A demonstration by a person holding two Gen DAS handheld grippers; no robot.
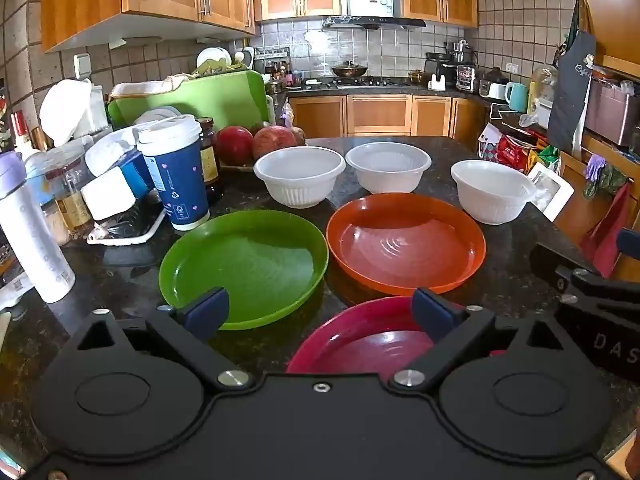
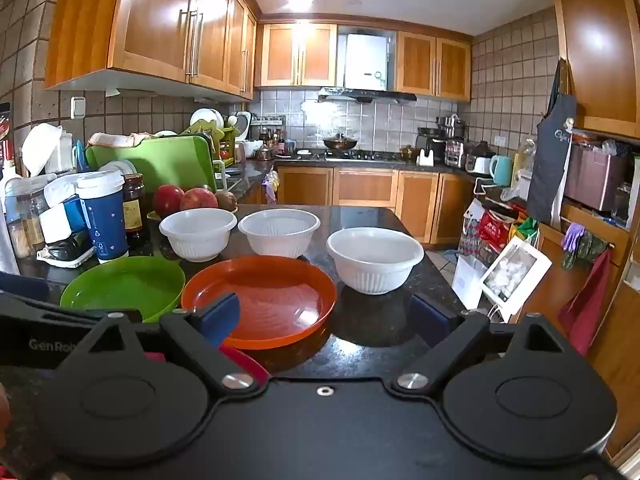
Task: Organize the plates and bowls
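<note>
On the dark stone counter (image 1: 500, 280) lie a green plate (image 1: 244, 264), an orange plate (image 1: 404, 242) and a red plate (image 1: 360, 340) nearest me. Behind them stand three white ribbed bowls: left (image 1: 299, 176), middle (image 1: 387, 166), right (image 1: 491, 190). My left gripper (image 1: 320, 312) is open and empty, above the near edges of the green and red plates. My right gripper (image 2: 324, 320) is open and empty, over the orange plate (image 2: 260, 300) and in front of the right bowl (image 2: 374, 258). The green plate (image 2: 124, 286) and the other bowls (image 2: 198, 234) (image 2: 279, 232) show too.
Clutter fills the counter's left: a blue paper cup (image 1: 176, 172), a white bottle (image 1: 28, 232), jars, boxes, pomegranates (image 1: 256, 142) and a green cutting board (image 1: 192, 96). The counter's right edge drops to bags and a white box (image 1: 552, 192) on the floor.
</note>
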